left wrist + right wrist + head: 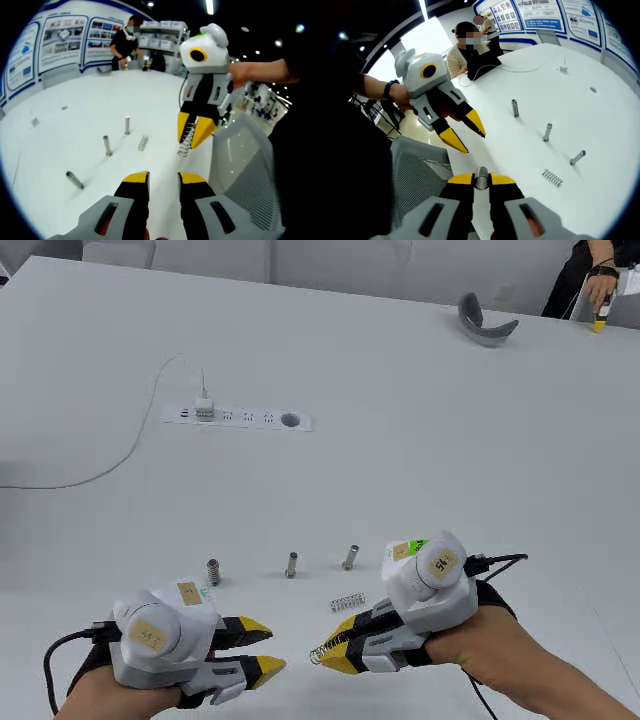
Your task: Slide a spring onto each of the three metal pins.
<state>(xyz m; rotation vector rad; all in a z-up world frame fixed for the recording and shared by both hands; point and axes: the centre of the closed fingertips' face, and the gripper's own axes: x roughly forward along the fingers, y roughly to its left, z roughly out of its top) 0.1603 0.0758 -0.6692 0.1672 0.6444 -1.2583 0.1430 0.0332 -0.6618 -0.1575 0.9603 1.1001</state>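
Three metal pins stand in a row on the white table. The left pin (213, 571) (515, 108) carries a spring. The middle pin (291, 564) (547, 132) is bare, and so is the right pin (350, 557) (577, 158), which leans. A loose spring (347, 602) (552, 177) lies in front of the right pin. My right gripper (330, 652) (481, 181) is shut on another spring (318, 650) (186, 140) (481, 177), held above the table's near edge. My left gripper (272, 645) (163, 179) is open and holds nothing. It faces the right gripper (194, 136) tip to tip.
A white power strip (235, 417) with a plug and cable lies mid-table. A grey curved object (487, 325) rests at the far right, near a person's hand (600, 285). A grey mesh chair (245, 170) stands by the near edge.
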